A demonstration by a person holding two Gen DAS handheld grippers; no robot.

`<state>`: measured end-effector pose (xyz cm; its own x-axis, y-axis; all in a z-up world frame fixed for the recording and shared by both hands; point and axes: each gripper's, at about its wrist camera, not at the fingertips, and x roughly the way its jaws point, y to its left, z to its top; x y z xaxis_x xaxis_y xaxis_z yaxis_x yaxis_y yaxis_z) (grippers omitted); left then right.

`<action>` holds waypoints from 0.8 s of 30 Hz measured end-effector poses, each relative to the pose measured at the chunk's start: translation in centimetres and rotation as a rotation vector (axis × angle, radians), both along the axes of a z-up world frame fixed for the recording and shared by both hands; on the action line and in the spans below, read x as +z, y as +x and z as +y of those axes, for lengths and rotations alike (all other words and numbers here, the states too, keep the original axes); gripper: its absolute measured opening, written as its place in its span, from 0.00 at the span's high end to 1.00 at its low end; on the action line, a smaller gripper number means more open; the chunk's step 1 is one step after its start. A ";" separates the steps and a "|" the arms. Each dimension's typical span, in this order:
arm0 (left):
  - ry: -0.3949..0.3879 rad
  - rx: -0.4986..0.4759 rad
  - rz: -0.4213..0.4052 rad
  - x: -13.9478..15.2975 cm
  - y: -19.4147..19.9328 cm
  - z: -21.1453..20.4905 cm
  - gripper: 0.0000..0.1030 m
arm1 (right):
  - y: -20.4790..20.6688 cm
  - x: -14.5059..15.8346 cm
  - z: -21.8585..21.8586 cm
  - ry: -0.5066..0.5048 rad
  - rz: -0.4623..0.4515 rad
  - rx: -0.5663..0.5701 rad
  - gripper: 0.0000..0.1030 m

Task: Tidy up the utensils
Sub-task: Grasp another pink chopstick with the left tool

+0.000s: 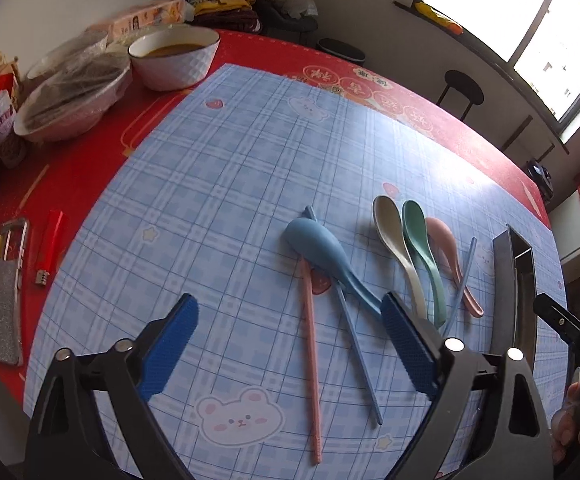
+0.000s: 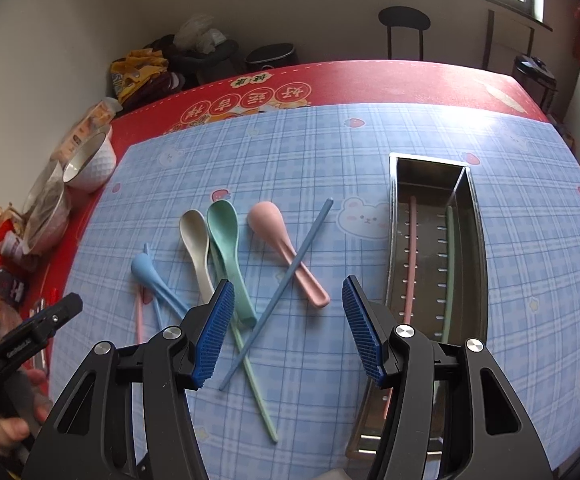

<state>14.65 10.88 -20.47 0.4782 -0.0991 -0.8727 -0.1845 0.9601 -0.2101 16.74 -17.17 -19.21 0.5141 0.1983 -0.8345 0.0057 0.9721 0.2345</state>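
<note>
- A pink chopstick [image 2: 411,256] and a green chopstick [image 2: 448,264] are held in the metal tray [image 2: 474,240].
- The left tool [image 1: 290,344] and right tool [image 2: 287,332] are spread, empty, above the tabletop [image 2: 530,184].

Your right gripper [image 2: 287,330] hangs wide open above the crossed blue chopstick [image 2: 279,289] and green chopstick [image 2: 251,376]. Just to its right the steel tray [image 2: 474,216] wall blocks sideways passage. Bare blue mat [image 1: 209,168] lies ahead of your left gripper [image 1: 290,344]; bowls [image 1: 173,60] crowd the far left edge.
</note>
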 end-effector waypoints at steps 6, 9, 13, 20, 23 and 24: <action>-0.089 -0.046 0.134 -3.8 0.7 -0.7 0.56 | -0.2 -0.6 -1.2 -0.011 0.022 -0.036 0.46; -0.101 -0.050 0.171 -4.9 0.8 -1.2 0.71 | -0.1 -0.9 -1.6 -0.007 0.028 -0.040 0.46; -0.110 -0.048 0.196 -5.6 1.0 -1.5 0.79 | 0.2 -1.1 -1.8 0.005 0.026 -0.028 0.46; -0.088 -0.058 0.243 -6.6 1.5 -2.6 0.86 | 0.7 -1.1 -2.6 0.022 0.019 -0.036 0.46; -0.053 -0.067 0.238 -6.6 1.8 -3.3 0.88 | 0.9 -1.3 -3.0 0.028 0.024 -0.041 0.46; -0.040 -0.068 0.237 -6.7 1.9 -3.5 0.90 | 0.9 -1.3 -3.2 0.030 0.025 -0.043 0.46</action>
